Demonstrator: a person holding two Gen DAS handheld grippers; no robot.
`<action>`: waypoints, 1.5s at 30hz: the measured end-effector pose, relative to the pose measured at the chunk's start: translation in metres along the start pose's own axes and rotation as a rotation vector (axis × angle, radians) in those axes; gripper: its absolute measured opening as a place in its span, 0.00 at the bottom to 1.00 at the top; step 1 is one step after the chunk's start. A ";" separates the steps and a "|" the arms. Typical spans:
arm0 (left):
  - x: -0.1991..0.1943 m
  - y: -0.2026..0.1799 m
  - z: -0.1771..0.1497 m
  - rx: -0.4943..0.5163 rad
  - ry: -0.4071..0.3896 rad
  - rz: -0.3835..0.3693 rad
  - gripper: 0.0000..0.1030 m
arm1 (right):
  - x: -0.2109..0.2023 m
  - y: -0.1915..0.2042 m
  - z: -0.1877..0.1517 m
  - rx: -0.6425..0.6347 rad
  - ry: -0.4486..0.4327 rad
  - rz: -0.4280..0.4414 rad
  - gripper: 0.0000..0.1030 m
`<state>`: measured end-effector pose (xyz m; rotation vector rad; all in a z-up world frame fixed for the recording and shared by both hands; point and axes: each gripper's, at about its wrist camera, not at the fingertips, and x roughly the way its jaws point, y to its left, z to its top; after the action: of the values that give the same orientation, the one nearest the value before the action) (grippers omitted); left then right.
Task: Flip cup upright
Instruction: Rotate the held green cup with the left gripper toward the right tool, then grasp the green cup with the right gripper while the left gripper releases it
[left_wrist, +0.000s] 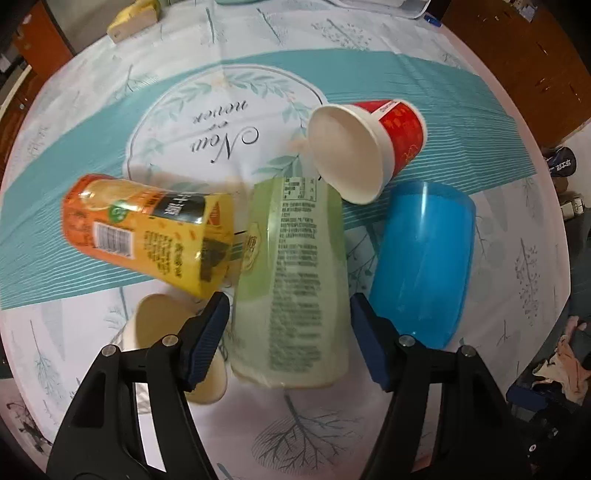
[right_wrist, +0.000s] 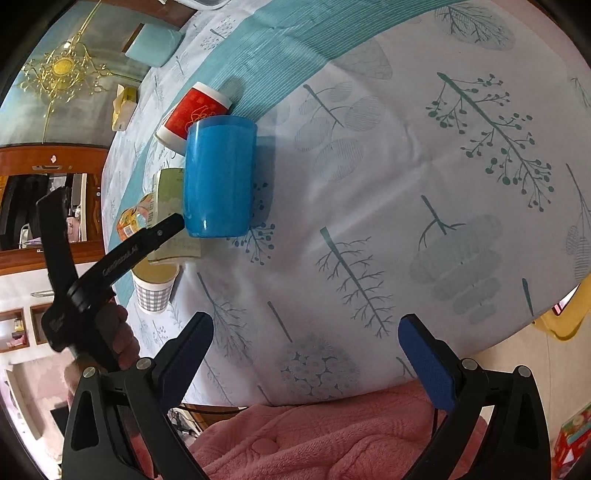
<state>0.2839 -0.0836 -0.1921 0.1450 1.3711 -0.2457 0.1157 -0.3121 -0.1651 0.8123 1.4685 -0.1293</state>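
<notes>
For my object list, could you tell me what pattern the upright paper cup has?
Grey-and-white gingham check on the paper cup, clearest in the right wrist view.

A round tabletop (right_wrist: 424, 177) wears a white cloth printed with teal trees and a teal band. Beyond the tabletop's far edge stand brown wooden cabinets (left_wrist: 517, 55) and a gold ornament (right_wrist: 64, 70) on a pale wall.

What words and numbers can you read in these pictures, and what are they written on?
"Now or never": tablecloth, printed upside down in the round emblem.
Green cup between the open left gripper: small print, too blurred to read.
Orange cup: barcode and characters, too blurred.
Red cup: gold marks, unreadable.
Left gripper's black arm, seen from the right wrist: white lettering, too small.
</notes>
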 end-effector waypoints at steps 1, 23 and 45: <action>0.000 -0.001 0.001 0.004 -0.004 0.005 0.60 | -0.001 -0.001 0.000 0.003 -0.002 -0.001 0.99; -0.082 0.012 -0.128 -0.280 -0.094 -0.094 0.59 | -0.017 -0.011 -0.061 -0.107 0.002 0.002 0.99; -0.052 0.024 -0.202 -0.318 0.060 -0.219 0.62 | -0.008 0.000 -0.114 -0.150 0.012 0.050 0.99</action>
<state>0.0887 -0.0060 -0.1812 -0.2659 1.4685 -0.2035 0.0202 -0.2517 -0.1460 0.7287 1.4494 0.0236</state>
